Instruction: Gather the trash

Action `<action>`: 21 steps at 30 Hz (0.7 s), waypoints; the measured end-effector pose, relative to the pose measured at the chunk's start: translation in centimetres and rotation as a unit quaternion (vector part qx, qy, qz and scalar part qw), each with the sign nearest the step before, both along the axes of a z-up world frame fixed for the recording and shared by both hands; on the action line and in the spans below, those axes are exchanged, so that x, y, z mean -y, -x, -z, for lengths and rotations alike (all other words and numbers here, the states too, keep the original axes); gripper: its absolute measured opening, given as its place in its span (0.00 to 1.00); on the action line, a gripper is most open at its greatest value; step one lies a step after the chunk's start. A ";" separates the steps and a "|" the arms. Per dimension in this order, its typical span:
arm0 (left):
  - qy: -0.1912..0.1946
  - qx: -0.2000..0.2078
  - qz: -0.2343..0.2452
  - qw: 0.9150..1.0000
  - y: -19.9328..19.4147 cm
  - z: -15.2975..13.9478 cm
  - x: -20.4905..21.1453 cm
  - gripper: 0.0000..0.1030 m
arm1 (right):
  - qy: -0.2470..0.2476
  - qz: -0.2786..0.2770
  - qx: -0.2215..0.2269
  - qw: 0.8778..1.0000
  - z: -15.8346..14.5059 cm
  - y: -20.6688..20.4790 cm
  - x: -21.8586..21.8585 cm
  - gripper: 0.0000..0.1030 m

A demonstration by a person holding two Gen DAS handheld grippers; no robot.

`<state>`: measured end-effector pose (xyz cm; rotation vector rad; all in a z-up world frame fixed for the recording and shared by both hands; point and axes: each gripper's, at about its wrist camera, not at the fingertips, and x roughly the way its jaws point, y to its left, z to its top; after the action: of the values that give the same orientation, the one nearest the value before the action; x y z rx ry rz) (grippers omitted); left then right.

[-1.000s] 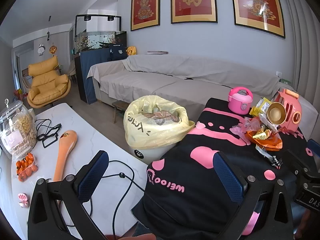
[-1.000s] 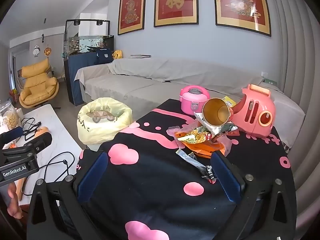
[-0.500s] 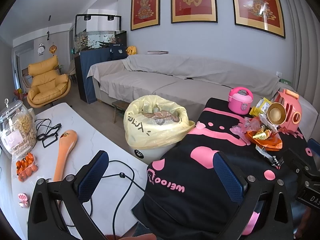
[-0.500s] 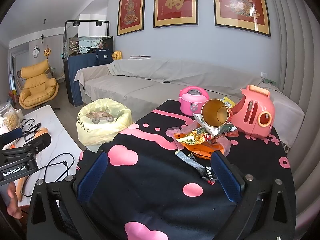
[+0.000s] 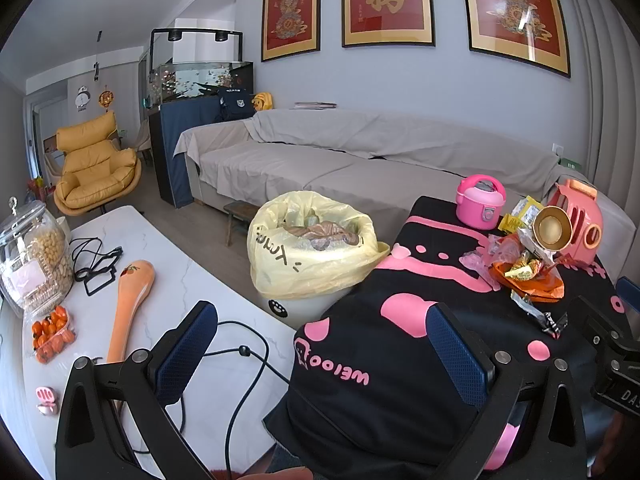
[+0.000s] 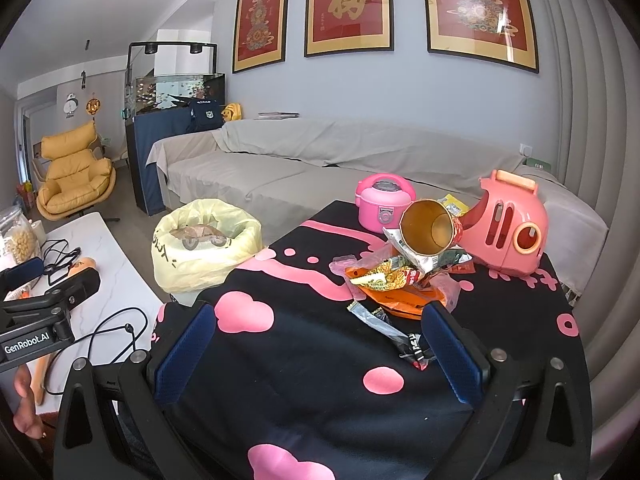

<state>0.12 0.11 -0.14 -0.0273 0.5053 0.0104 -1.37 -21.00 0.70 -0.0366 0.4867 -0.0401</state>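
A heap of trash lies on the black-and-pink tablecloth [image 6: 304, 364]: an orange wrapper [image 6: 400, 296], a gold-lined tube can [image 6: 430, 230] on its side, and a silver and black wrapper [image 6: 386, 330] nearest me. A bin lined with a yellow bag [image 6: 204, 248] stands left of the table. My right gripper [image 6: 316, 354] is open over the cloth, short of the silver wrapper. My left gripper [image 5: 320, 350] is open too, held over the gap between the white table and the cloth, with the bin [image 5: 316, 252] ahead of it and the trash heap [image 5: 528, 276] to the right.
A pink toy cooker [image 6: 383, 202] and a pink plastic carrier [image 6: 508, 232] stand behind the trash. On the white marble table [image 5: 192, 280] lie black cables, an orange paddle [image 5: 128, 304], a jar and a tub of small tomatoes [image 5: 50, 334]. A grey sofa [image 5: 360, 160] runs behind.
The right gripper has crept slightly forward toward the trash heap. The left gripper has stayed put, and both remain open.
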 end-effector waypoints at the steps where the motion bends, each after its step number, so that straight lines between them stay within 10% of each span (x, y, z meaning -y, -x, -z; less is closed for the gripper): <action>1: 0.000 0.000 0.000 1.000 0.0 0.0 0.0 1.00 | 0.000 0.000 0.000 1.000 0.0 0.0 0.0 0.99; 21: 0.001 0.001 0.000 1.000 -0.1 -0.2 -0.3 1.00 | -0.001 0.000 0.001 1.000 0.0 0.1 0.1 0.99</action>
<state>0.19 0.41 0.01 -0.0286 0.5040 0.0110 -1.46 -21.11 0.66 -0.0354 0.4840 -0.0402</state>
